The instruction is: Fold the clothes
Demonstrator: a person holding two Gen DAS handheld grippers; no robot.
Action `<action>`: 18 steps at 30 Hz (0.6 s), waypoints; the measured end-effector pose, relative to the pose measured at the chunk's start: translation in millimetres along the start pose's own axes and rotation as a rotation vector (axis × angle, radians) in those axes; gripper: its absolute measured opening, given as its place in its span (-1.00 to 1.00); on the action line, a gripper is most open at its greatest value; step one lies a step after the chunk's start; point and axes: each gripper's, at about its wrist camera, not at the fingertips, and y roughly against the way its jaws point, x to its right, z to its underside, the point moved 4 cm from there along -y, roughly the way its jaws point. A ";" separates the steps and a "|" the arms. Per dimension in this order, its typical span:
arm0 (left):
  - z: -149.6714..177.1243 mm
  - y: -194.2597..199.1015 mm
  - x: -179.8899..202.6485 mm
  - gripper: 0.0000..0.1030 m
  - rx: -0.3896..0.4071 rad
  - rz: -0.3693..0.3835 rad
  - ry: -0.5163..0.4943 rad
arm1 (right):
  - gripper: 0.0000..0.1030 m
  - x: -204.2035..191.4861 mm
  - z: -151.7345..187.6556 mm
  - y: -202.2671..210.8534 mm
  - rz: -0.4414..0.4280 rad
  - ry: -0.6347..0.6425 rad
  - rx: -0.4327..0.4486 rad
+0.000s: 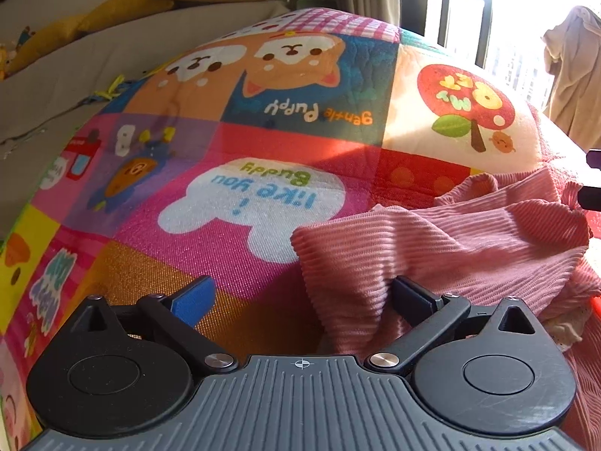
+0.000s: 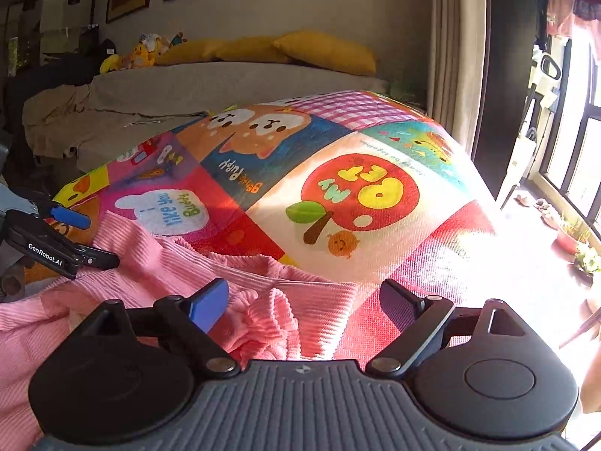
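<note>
A pink ribbed garment [image 1: 443, 240] lies crumpled on a colourful cartoon mat [image 1: 233, 143]. My left gripper [image 1: 304, 300] is open, with the garment's left edge between its jaws and lapping against the right finger. In the right wrist view the garment [image 2: 157, 263] spreads from the lower left to the middle. My right gripper [image 2: 304, 300] is open over the garment's bunched right end, holding nothing. The left gripper [image 2: 80, 240] shows at the far left of that view, open at the garment's edge.
A grey sofa [image 2: 225, 82] with yellow cushions [image 2: 323, 50] and plush toys [image 2: 142, 54] stands behind the mat. Curtains [image 2: 450, 56] and a bright window [image 2: 578, 150] are to the right. A beige cloth [image 1: 574, 75] hangs by the window.
</note>
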 end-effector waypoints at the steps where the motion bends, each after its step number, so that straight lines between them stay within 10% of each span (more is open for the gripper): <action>1: 0.6 -0.5 0.1 1.00 0.003 -0.003 0.000 | 0.73 -0.3 3.1 -6.9 0.016 0.015 -0.024; 7: 1.3 6.7 -4.4 1.00 0.006 0.008 0.021 | 0.90 6.5 27.0 -41.2 0.036 -0.017 -0.100; 11: -9.0 26.4 -11.8 0.99 0.045 0.169 0.134 | 0.86 18.8 12.2 -26.0 -0.052 -0.122 -0.064; 16: -22.5 15.6 -10.0 0.99 -0.021 0.324 0.296 | 0.01 46.3 0.5 -33.3 -0.134 -0.355 -0.108; 18: -24.7 5.4 -5.7 0.99 -0.043 0.302 0.308 | -0.04 54.9 2.1 -47.5 -0.125 -0.418 -0.135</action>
